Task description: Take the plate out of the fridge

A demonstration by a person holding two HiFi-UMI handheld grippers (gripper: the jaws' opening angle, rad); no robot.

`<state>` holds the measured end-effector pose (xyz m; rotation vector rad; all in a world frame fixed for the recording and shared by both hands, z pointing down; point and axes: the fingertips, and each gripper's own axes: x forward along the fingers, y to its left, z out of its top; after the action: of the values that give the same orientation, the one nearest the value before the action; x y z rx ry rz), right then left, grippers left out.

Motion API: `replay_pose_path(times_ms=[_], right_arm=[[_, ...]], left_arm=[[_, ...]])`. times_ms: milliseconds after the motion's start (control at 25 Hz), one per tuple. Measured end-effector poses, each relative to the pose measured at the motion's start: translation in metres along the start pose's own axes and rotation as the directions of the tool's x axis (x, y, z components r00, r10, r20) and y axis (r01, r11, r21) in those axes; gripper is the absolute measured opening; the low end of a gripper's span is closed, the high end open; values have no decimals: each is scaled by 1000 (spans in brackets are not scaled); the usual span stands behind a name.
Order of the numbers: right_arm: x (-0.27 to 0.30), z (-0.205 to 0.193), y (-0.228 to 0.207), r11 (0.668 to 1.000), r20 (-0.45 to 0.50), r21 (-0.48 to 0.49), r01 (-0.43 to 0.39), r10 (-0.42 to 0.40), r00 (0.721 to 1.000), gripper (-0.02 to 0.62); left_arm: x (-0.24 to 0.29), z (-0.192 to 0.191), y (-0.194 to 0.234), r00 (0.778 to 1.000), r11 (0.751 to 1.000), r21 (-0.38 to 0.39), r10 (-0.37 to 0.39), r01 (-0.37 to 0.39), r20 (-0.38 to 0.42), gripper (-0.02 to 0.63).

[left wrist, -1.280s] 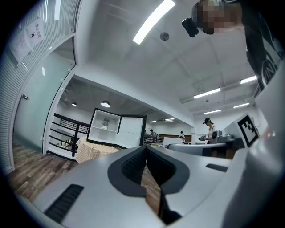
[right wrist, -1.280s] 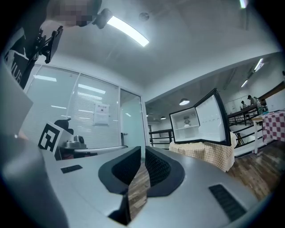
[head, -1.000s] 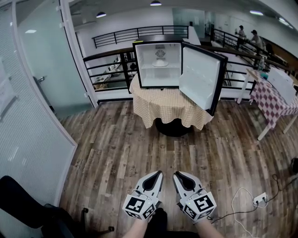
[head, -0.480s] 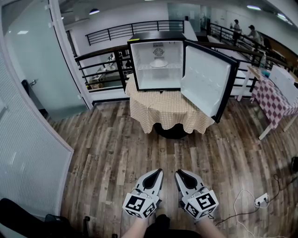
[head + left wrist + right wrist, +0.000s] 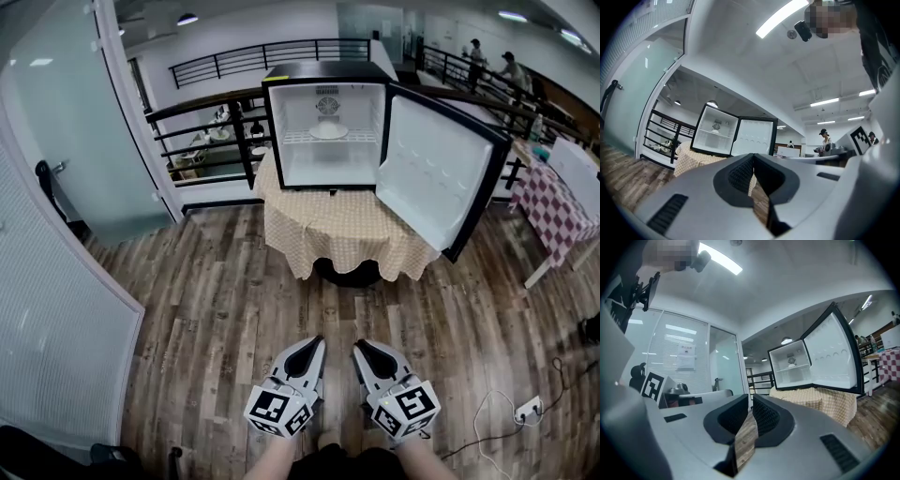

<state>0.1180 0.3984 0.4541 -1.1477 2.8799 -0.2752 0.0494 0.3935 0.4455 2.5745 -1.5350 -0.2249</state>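
A small black fridge (image 5: 323, 73) stands on a round table with a checked cloth (image 5: 342, 225), its door (image 5: 441, 173) swung wide to the right. A white plate (image 5: 328, 131) lies on the wire shelf inside. The same plate shows far off in the left gripper view (image 5: 715, 131) and the right gripper view (image 5: 791, 365). My left gripper (image 5: 317, 342) and right gripper (image 5: 359, 345) hang side by side low over the wooden floor, well short of the table. Both are shut with nothing between the jaws (image 5: 753, 157) (image 5: 751, 398).
A glass partition (image 5: 56, 187) runs along the left and a black railing (image 5: 202, 122) stands behind the table. Another checked table (image 5: 562, 202) is at the right. A power strip with its cable (image 5: 525, 408) lies on the floor at the lower right. People stand far back (image 5: 511, 70).
The fridge and table have come nearer and look larger in the head view. Both grippers keep their place low in the view and stay shut.
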Motion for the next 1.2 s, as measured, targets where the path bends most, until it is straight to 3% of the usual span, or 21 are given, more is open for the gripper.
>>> replay_pose_path(times_ms=[320,560,1200], right_arm=[[21,-6,-27,999,-20,18,42,-42,999,52],[53,-10,-38,999,-33,37,27,-26,999,52],[166,34,-102,999,15,27,-35,35,999,52]], left_arm=[[19,-8,23,1000,999,-46,2,-2,2,9],[33,-10,55,999,998,-55,38,-38,-4,9],[144,21,118,1000,1000,12,9,-9,3,9]])
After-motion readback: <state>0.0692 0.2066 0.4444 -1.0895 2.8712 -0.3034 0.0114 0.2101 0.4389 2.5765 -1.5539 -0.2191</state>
